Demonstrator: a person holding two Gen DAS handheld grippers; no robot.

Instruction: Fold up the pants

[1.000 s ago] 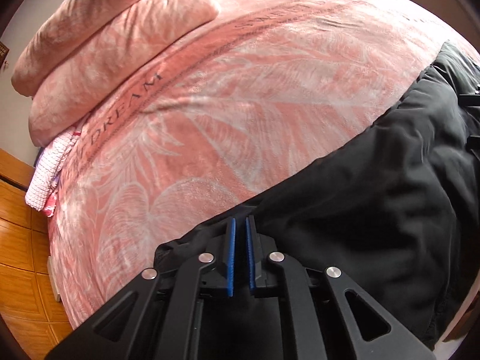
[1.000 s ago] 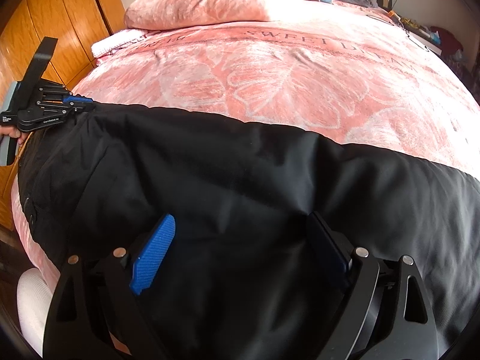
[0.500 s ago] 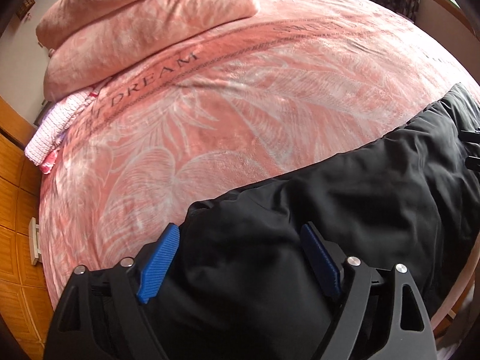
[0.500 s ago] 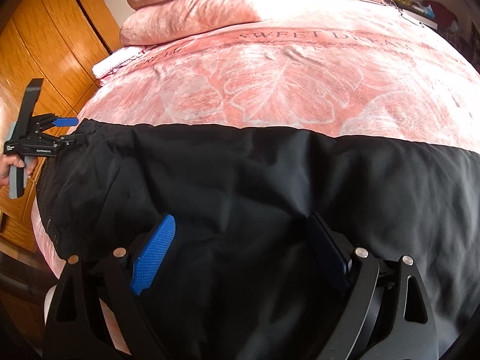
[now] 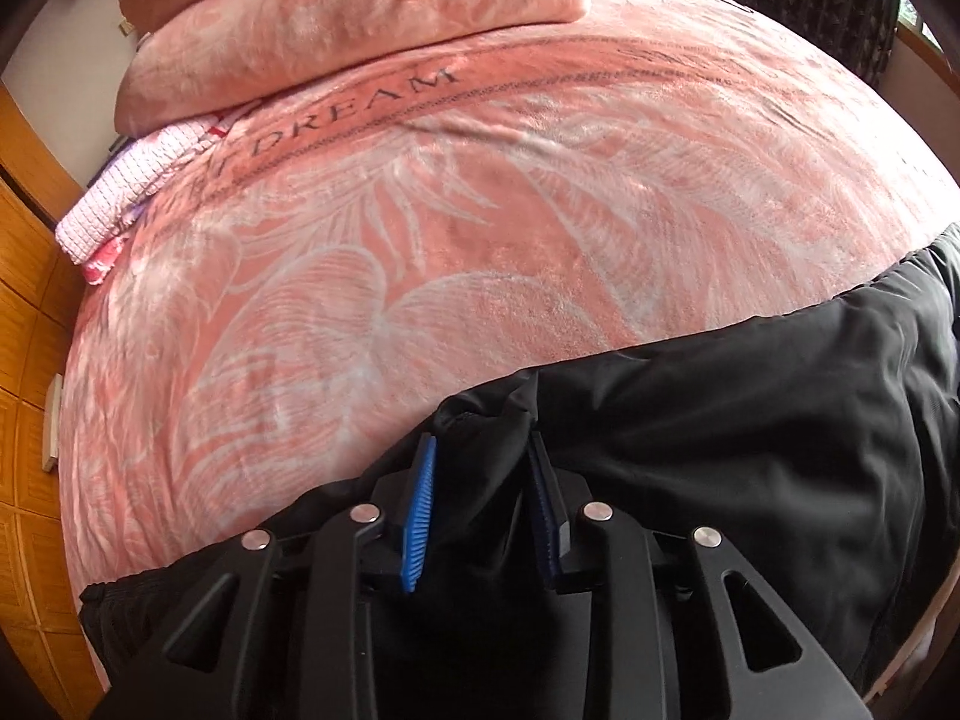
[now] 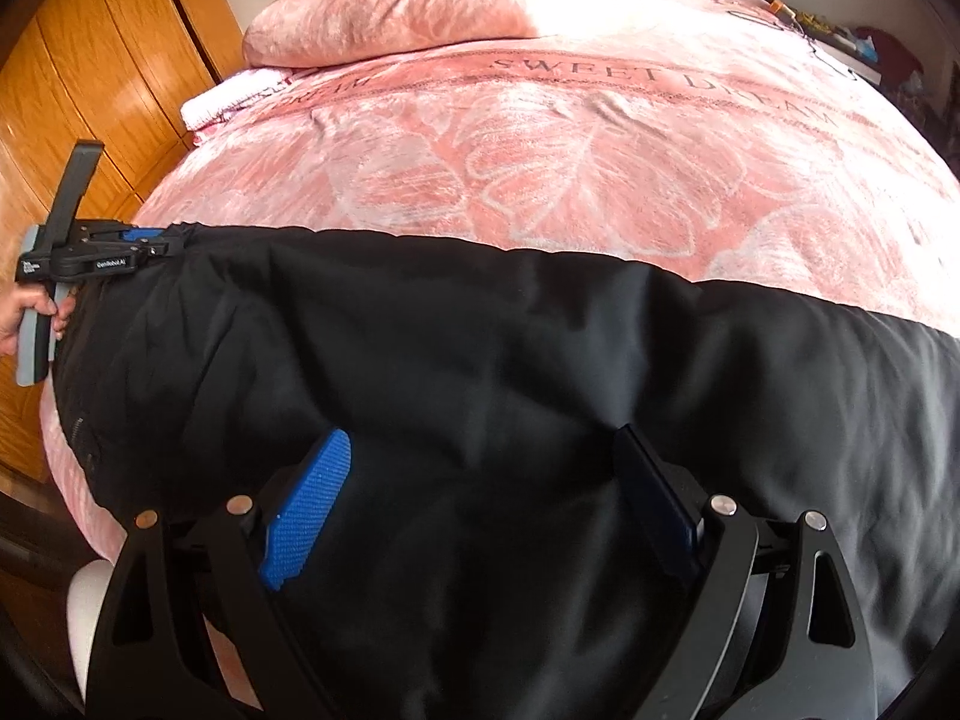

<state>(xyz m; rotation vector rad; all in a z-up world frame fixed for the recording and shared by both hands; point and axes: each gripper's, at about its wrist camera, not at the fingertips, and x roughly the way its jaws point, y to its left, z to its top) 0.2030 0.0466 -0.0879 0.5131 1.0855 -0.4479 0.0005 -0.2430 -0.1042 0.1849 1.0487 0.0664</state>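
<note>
Left wrist view: the left gripper (image 5: pixel 480 480) points steeply down at the near left end of the black pants (image 5: pixel 750 432), and its jaws, which have just been closing, now stand narrow with a bunched fold of the black fabric between the blue pads (image 5: pixel 420 504); whether the pads already press on the fold cannot be told. The pants lie spread across the near edge of the bed, on the pink blanket (image 5: pixel 450 240) with its white leaf print and lettering. Two pink pillows (image 5: pixel 336 18) are stacked at the far end, with a pink checked cloth (image 5: pixel 132 180) beside them. Right wrist view: the right gripper (image 6: pixel 480 480) hangs over the middle of the pants with its jaws spread wide, the fabric lying flat between them and not gripped. A hand (image 6: pixel 24 315) at the left edge holds the left gripper's handle, in front of the wooden wardrobe (image 6: pixel 90 90)
</note>
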